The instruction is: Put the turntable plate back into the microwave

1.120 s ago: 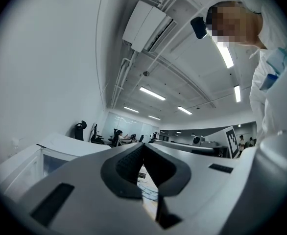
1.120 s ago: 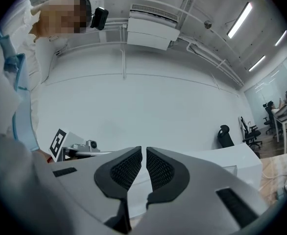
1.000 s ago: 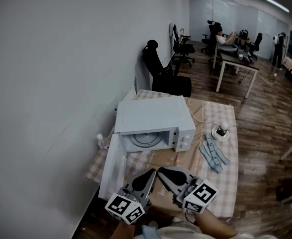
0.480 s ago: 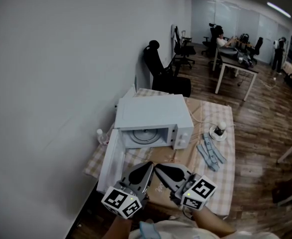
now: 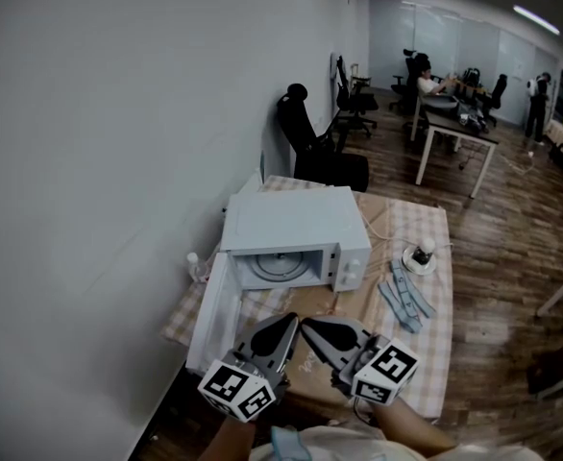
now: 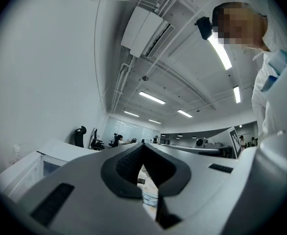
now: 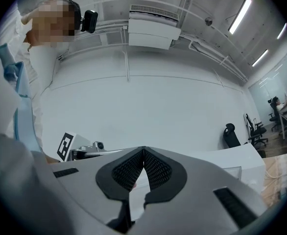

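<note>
Plate (image 5: 280, 268) sits inside the microwave (image 5: 296, 221) (door (image 5: 212, 315) open); left gripper (image 5: 288, 324) and right gripper (image 5: 309, 327), both pressed together and empty, are well clear, so the task appears complete.

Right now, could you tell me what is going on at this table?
A person holds the left tongs and right tongs close to the body, both shut and empty. The microwave stands on the table with its door open, and the turntable plate lies inside.

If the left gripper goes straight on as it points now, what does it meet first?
Probably the microwave, at its control-panel end, after passing close by the right gripper; depth is unclear, so it may miss.
</note>
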